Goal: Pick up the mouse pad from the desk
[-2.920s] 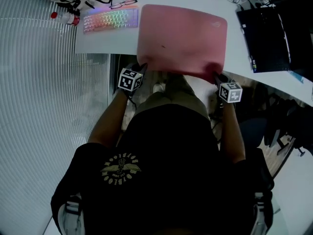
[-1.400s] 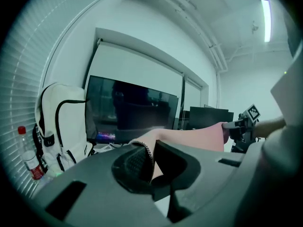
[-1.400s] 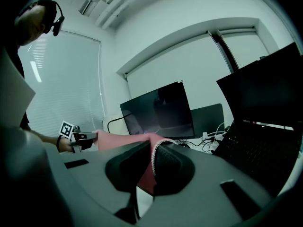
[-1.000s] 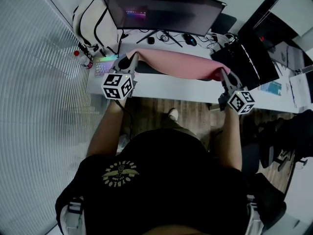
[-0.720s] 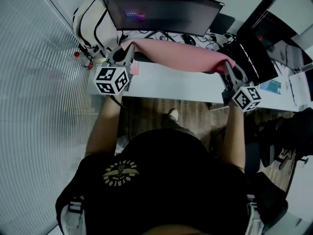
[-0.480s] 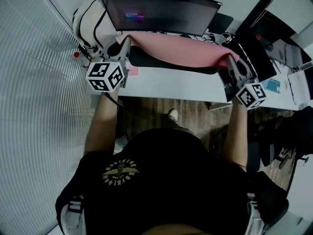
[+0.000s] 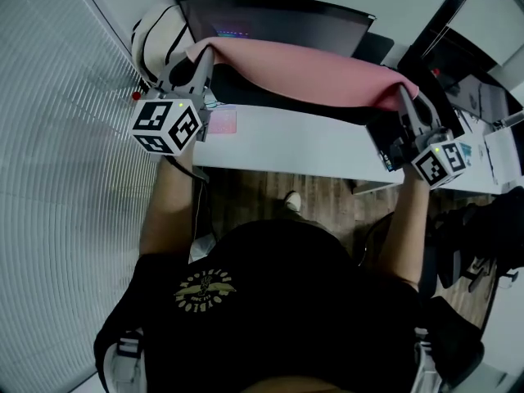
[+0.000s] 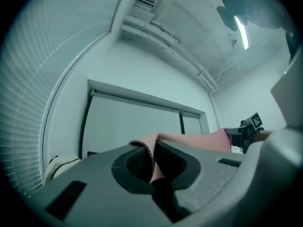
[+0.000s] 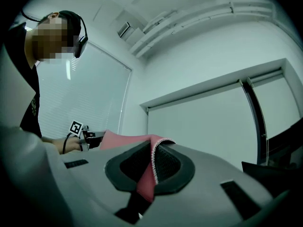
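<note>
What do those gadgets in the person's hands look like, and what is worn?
Both are grey: left tongs and right tongs, with dark meshed pads. Each carries a white cube with black square markers. The person wears a black short-sleeved shirt with a yellow emblem.

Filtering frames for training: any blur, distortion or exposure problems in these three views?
Head view: dim but sharp, blinds bowed by the lens, mouse pad clear. Left gripper view: fisheye with black corners, near jaws soft, ceiling light blown out. Right gripper view: same fisheye, pad edge between the jaws crisp, background evenly lit.
</note>
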{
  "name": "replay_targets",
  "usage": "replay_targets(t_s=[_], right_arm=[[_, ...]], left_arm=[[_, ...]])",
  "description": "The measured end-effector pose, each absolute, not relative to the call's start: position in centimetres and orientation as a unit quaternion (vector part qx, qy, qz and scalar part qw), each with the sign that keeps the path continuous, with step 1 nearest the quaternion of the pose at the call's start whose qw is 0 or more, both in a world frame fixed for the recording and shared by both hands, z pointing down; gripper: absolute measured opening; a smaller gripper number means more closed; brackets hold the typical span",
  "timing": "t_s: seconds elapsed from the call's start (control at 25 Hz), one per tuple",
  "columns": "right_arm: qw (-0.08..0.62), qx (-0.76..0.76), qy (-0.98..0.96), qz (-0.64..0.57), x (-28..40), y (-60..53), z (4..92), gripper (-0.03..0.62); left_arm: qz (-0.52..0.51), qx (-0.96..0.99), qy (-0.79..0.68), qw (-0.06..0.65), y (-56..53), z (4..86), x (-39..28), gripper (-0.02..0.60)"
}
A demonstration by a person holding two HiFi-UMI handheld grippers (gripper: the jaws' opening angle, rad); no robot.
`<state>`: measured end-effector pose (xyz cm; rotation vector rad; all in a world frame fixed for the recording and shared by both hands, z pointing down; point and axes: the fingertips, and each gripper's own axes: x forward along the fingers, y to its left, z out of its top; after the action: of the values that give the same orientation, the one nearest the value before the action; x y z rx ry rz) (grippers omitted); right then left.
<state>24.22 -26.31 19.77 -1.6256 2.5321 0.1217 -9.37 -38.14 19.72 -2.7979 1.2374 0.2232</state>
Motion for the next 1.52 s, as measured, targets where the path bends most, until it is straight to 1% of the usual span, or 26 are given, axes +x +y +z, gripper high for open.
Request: replay_targets(t_s=[0.4, 0.76, 1.0, 1.52], right_arm=[[0.069, -0.526, 0.845, 0.073, 22.9, -25.7, 16.5, 0.018], [0.080, -0.536, 0.838, 0.064, 23.0, -25.6, 16.4, 0.018], [0.074, -0.540, 0.836, 0.061, 23.0, -24.8, 17.2, 0.018], [0.084, -0.550, 0.829, 0.050, 25.0, -23.9, 17.4, 0.018]], left_arm=[[0.095, -0.909, 0.401, 0.061, -37.3, 16.1, -10.2, 0.023], [0.098, -0.912, 0.393, 0.058, -37.6, 15.9, -10.5, 0.023], [0.094, -0.915, 0.389, 0.052, -37.3, 16.9, -10.2, 0.023], [0.091, -0.923, 0.371, 0.045, -37.5, 16.7, -7.8, 0.023]])
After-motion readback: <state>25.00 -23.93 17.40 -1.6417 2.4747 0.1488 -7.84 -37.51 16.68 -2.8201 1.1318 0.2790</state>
